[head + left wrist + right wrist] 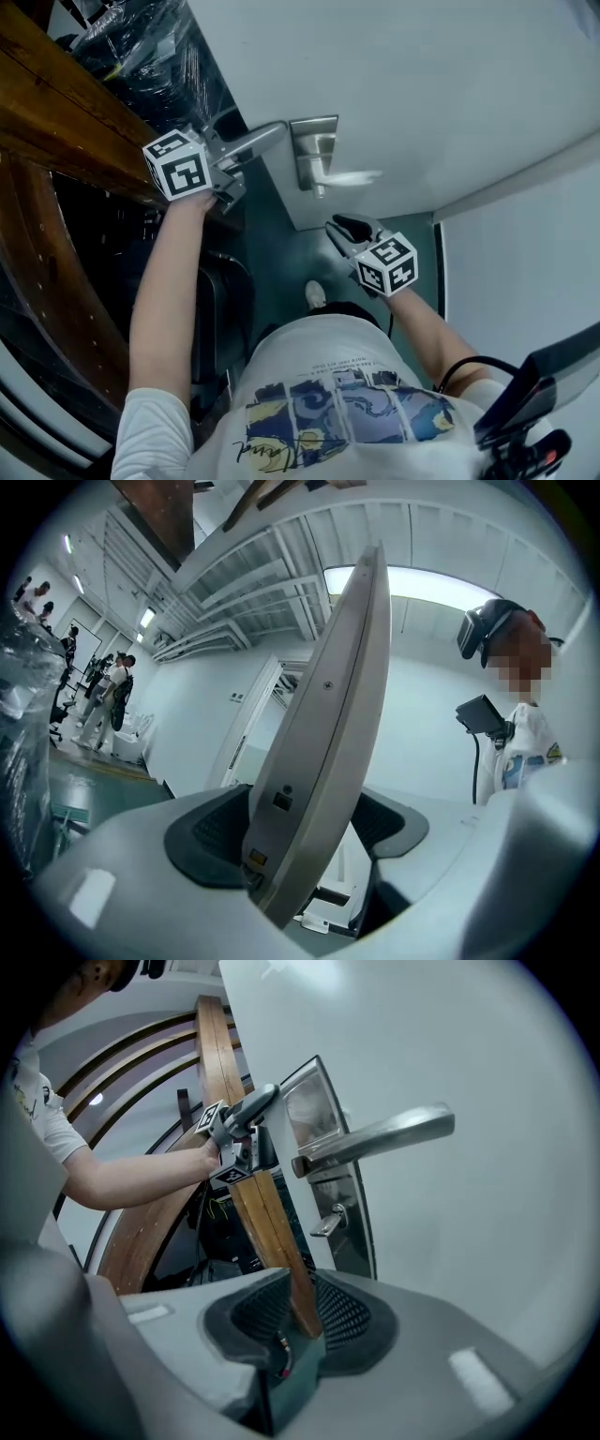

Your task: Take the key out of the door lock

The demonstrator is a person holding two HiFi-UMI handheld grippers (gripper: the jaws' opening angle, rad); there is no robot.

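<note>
straddling the door edge with left tool, jaws wide, clamped on it | right tool narrow, empty, low before the lever handle | key in lock plate just under the handle, clear of both tools
</note>
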